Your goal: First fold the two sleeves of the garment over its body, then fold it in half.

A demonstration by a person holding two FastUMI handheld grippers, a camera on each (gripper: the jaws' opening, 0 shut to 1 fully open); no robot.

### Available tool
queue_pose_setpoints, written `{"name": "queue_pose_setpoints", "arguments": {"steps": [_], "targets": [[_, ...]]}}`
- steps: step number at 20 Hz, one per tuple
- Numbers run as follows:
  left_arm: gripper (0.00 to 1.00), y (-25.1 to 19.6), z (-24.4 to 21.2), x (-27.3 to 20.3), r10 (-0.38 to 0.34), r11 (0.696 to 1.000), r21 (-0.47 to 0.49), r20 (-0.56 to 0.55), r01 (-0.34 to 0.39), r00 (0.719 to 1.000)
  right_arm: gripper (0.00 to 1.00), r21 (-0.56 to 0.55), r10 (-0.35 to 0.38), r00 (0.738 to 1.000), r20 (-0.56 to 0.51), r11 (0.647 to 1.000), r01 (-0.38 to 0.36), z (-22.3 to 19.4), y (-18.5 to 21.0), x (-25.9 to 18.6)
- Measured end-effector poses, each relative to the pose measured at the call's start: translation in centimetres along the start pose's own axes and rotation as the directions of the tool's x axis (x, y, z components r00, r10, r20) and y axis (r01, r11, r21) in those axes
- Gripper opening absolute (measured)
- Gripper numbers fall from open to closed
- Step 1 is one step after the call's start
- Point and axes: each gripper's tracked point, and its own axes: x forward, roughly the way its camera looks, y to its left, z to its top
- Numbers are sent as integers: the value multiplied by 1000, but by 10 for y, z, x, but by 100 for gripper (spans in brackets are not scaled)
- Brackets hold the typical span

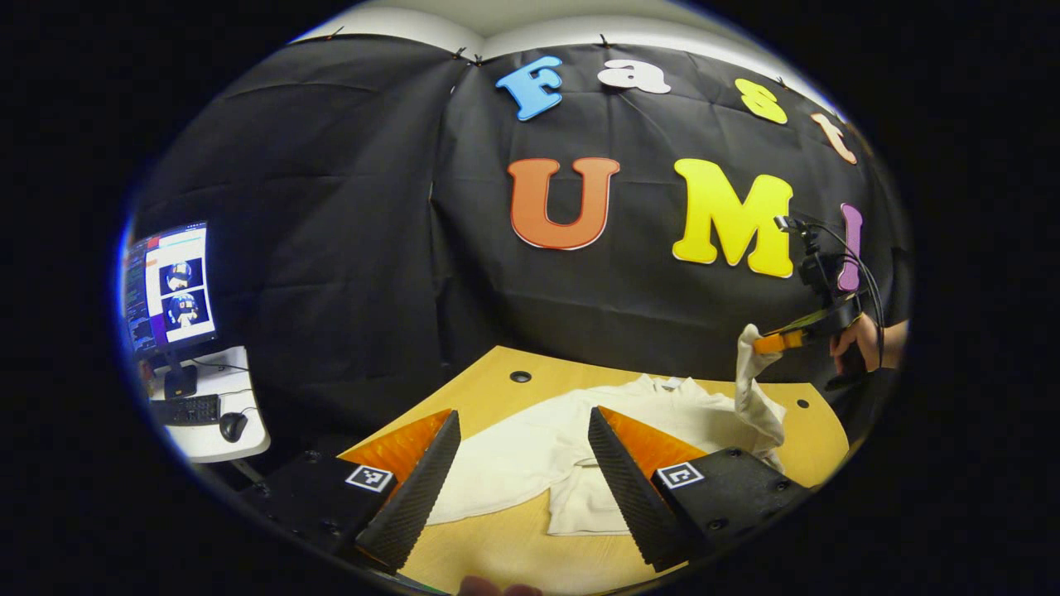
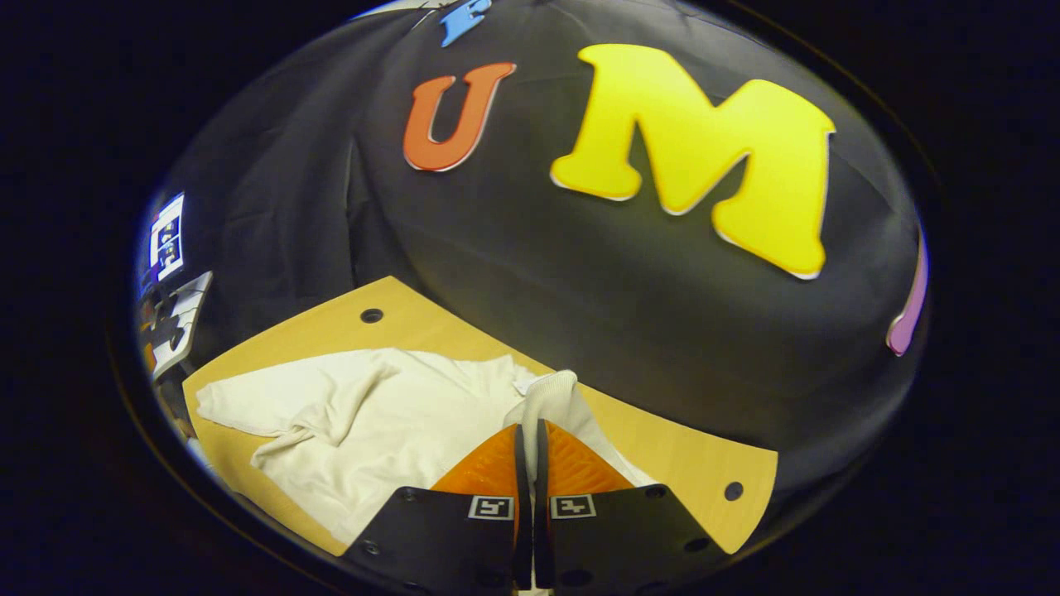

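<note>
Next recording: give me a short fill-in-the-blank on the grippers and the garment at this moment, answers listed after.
1. The right gripper is shut on a ____ of the white garment.
2. The left gripper hangs over the garment with its jaws ____.
3. The garment lies on a ____ table.
4. The pinched cloth is lifted ____ the table.

Missing words: sleeve; open; wooden; above
</note>
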Motion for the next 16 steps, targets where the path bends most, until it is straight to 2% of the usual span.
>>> {"name": "queue_pose_setpoints", "arguments": {"steps": [4,7,10,12,14,16], "targets": [[99,23,-14,-6,57,998,-25,-30,-58,998,1,-100,82,996,-42,991,-86,2,65,56],[99,42,-20,-12,82,996,-25,-47,-83,996,2,-136,114,990,-88,983,-125,-8,103,98],[99,55,-26,-16,100,995,-17,-65,-101,993,1,-134,119,985,-125,982,-135,-22,130,137],[99,60,-27,-18,110,994,-4,-74,-110,991,4,-155,88,986,-144,982,-111,-31,137,163],[99,65,-28,-19,118,993,10,-80,-118,990,2,-146,84,984,-158,983,-107,-38,146,178],[99,71,-29,-20,129,992,22,-79,-128,989,6,-129,82,984,-155,986,-103,-40,156,189]]}}
